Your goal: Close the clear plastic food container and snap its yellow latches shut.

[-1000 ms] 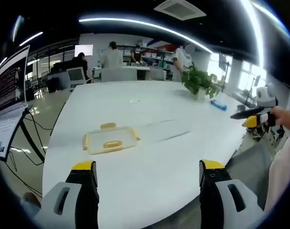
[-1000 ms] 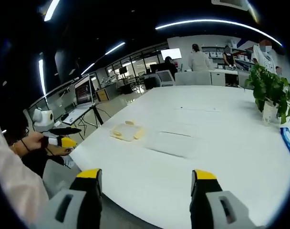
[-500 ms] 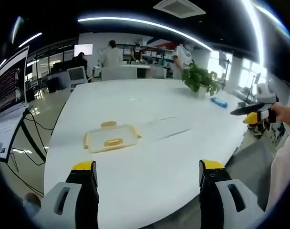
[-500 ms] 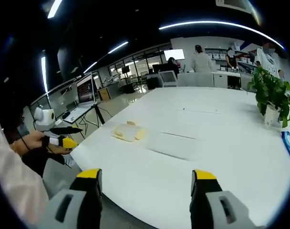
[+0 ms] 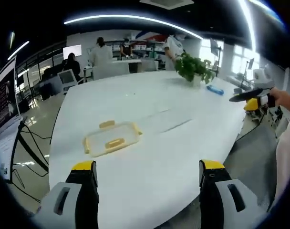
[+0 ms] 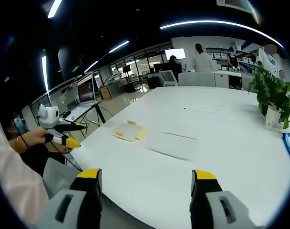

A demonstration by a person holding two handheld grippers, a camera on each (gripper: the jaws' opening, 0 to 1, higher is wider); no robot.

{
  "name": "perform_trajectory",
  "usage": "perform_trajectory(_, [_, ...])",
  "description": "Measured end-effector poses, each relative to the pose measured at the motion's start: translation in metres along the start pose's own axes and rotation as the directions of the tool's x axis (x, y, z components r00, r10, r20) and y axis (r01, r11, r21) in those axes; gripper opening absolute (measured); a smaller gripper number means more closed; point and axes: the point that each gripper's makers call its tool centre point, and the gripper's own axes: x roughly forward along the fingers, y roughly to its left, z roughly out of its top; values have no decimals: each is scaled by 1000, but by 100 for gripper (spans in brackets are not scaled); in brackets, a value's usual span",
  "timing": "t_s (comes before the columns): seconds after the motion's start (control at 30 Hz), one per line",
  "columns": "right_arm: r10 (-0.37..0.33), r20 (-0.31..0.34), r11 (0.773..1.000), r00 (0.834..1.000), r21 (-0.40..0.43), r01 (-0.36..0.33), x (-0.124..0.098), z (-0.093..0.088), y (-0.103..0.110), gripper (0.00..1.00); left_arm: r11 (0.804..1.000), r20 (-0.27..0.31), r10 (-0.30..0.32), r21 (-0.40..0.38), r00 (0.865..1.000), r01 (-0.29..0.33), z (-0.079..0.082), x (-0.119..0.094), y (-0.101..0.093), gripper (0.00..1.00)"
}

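You hold both the left gripper (image 5: 148, 174) and right gripper (image 6: 145, 181) wide apart and empty, well short of the clear plastic yellow-latched container (image 5: 111, 139) on the white table (image 5: 183, 143), so nothing is closed yet.

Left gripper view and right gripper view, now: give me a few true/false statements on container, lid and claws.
1. The lid with yellow latches lies flat on the white table. True.
2. The left claw grips a latch. False: it is open, short of the lid.
3. The clear container sits beside the lid, uncovered. True.
4. The right claw is shut on the container. False: open, holding nothing.
5. The potted plant stands on the lid. False: far off on the table.
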Motion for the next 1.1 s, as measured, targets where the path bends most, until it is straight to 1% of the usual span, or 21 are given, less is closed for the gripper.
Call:
perform_trajectory(0.03, [4, -4, 1000, 1000, -11, -4, 1, 1, 0, 76, 1000, -3, -3, 8, 1000, 3, 0, 1, 1, 87])
perform_trajectory(0.1, [33, -44, 996, 998, -76, -37, 4, 1, 2, 76, 999, -15, -15, 36, 1000, 16, 3, 5, 6, 87])
perform_trajectory(0.17, [38, -54, 993, 998, -109, -43, 8, 6, 2, 76, 998, -28, -27, 61, 999, 29, 4, 8, 10, 88])
perform_trajectory(0.3, [61, -55, 989, 997, -132, -68, 16, 16, 3, 76, 994, -50, -38, 102, 998, 43, 7, 16, 22, 87])
perform_trajectory(0.4, [80, -68, 982, 994, -164, -90, 26, 23, 6, 76, 990, -63, -44, 134, 997, 52, 11, 22, 33, 87])
perform_trajectory(0.53, [103, -85, 974, 991, -195, -118, 39, 29, 10, 76, 986, -72, -47, 156, 996, 58, 14, 27, 45, 87])
perform_trajectory(0.67, [126, -101, 963, 987, -227, -146, 52, 37, 15, 76, 981, -91, -53, 180, 994, 69, 14, 34, 54, 87])
perform_trajectory(0.87, [171, -132, 938, 977, -283, -202, 78, 49, 22, 76, 973, -119, -75, 206, 990, 99, 16, 48, 67, 87])
perform_trajectory(1.0, [200, -155, 919, 968, -314, -240, 97, 55, 28, 76, 966, -155, -76, 232, 985, 111, 13, 58, 78, 86])
perform_trajectory(1.1, [226, -168, 902, 960, -335, -271, 112, 61, 33, 76, 961, -170, -79, 247, 982, 121, 13, 64, 87, 86])
